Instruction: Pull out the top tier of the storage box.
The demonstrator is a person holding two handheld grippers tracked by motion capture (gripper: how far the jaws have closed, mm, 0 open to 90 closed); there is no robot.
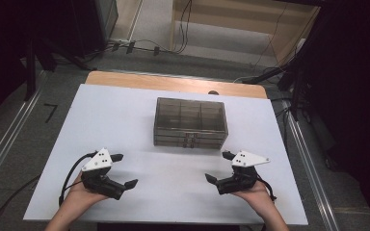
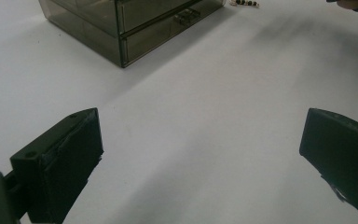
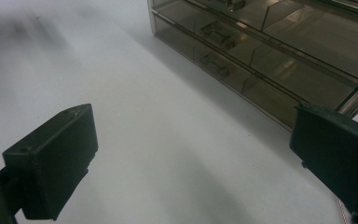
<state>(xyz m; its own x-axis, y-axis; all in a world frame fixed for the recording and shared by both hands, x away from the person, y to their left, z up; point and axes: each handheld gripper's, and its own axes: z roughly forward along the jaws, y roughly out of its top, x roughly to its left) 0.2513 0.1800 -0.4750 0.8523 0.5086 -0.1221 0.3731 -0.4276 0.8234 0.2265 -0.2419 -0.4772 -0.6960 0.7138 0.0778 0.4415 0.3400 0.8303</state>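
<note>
Smoked-plastic drawer box sitting far-centre on bench, long axis left–right, drawer fronts facing near — left gripper and right gripper flanking, about equally near, fingers gaping, holding nothing.

One see-through brown box is sitting on one white table; the box is showing three drawer handles down its front and three spaces across its top. Two grippers are resting near the front edge, the left gripper and the right gripper, and each is showing two black jaws spread wide apart; two hands are holding them; one small string of dark beads is lying near the box.
</note>
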